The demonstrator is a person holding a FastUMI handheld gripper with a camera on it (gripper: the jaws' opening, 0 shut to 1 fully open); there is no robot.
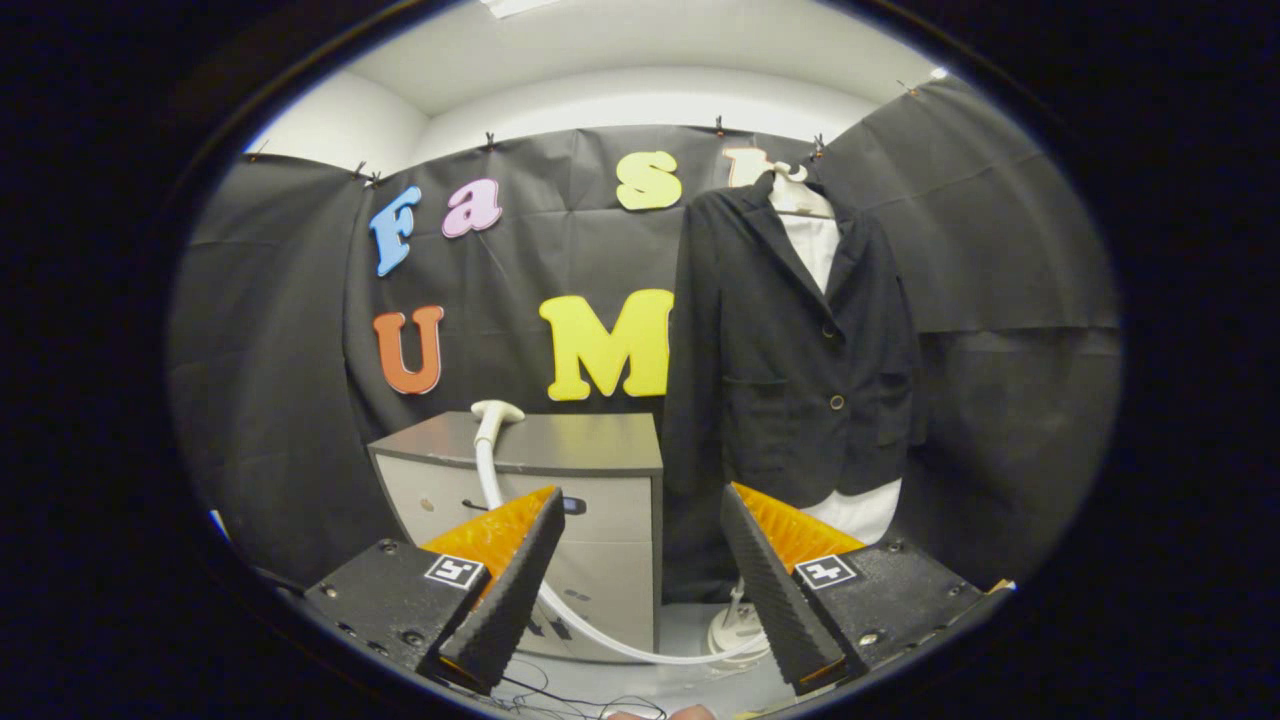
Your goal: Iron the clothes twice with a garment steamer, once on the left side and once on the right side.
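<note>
A black jacket (790, 350) over a white shirt (815, 240) hangs upright on a hanger, beyond my right finger. The white steamer head (497, 411) lies on top of a grey cabinet (570, 445), beyond my left finger. Its white hose (580, 625) runs down the cabinet front and curves along the floor to the steamer's white base (735, 630), partly hidden behind my right finger. My gripper (640, 510) stands open, well short of the cabinet, with nothing between its fingers.
The grey cabinet has drawers with a dark handle (575, 505). Thin dark cables (560, 695) lie on the light floor near the fingers. Black cloth walls close the booth behind and on both sides.
</note>
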